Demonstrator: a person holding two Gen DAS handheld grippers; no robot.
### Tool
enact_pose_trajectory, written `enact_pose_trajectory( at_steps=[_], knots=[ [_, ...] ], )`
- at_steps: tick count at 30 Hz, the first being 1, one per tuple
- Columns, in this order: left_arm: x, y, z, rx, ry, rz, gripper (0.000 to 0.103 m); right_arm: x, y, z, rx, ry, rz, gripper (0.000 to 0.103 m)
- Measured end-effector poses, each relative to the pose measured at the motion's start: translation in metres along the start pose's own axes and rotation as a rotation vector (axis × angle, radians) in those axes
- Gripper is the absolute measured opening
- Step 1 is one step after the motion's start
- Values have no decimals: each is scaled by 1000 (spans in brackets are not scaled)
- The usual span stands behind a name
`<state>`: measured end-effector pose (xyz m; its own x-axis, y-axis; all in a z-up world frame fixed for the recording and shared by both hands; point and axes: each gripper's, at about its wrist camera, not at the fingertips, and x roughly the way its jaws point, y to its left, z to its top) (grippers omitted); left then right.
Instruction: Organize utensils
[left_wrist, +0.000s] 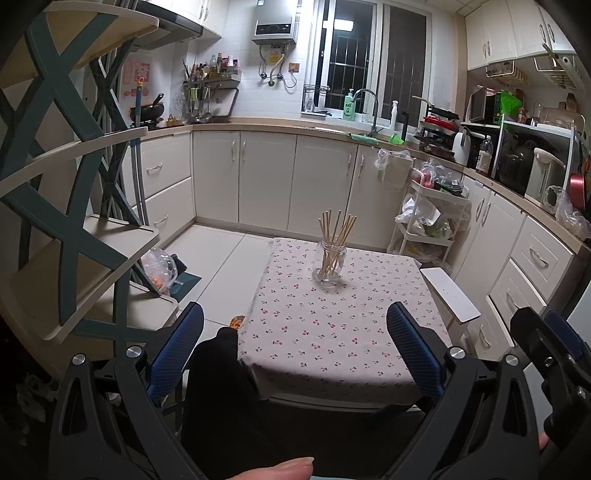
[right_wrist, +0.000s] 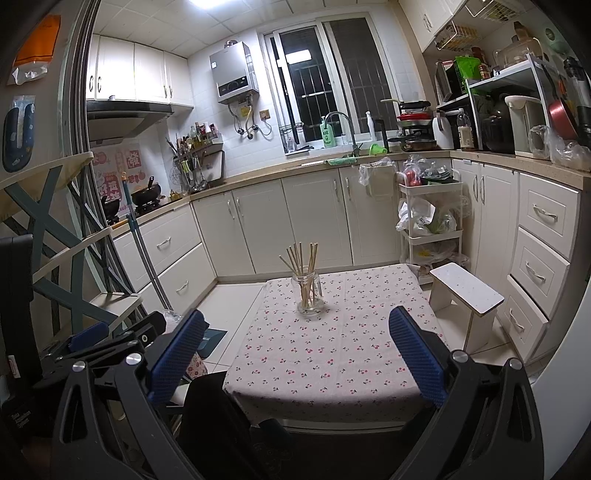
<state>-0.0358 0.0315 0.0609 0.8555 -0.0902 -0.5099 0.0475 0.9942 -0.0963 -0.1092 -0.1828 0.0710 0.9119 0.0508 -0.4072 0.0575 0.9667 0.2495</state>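
A small white stool (right_wrist: 467, 295) is seen right of the cherry-print cloth-covered worktop (right_wrist: 332, 354), a white trolley (right_wrist: 430, 221) beyond. Thin pale wooden chopsticks (right_wrist: 304, 269) are fanned upright in a clear glass jar (right_wrist: 309, 295) toward the far middle. The left hand-held gripper (left_wrist: 295, 354) and right hand-held gripper (right_wrist: 297, 358) are held wide apart, empty.

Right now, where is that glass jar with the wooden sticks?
In both wrist views the glass jar stands upright on the far half of the cherry-print tablecloth, ahead of both open grippers, with the small white stool off to its right.
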Motion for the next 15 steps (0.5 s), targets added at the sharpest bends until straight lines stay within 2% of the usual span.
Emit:
enact_pose_trajectory(
  at_steps=[15],
  knots=[
    [2,3,2,10,8,27,95,0,-1,1,2,1,0,96]
  ],
)
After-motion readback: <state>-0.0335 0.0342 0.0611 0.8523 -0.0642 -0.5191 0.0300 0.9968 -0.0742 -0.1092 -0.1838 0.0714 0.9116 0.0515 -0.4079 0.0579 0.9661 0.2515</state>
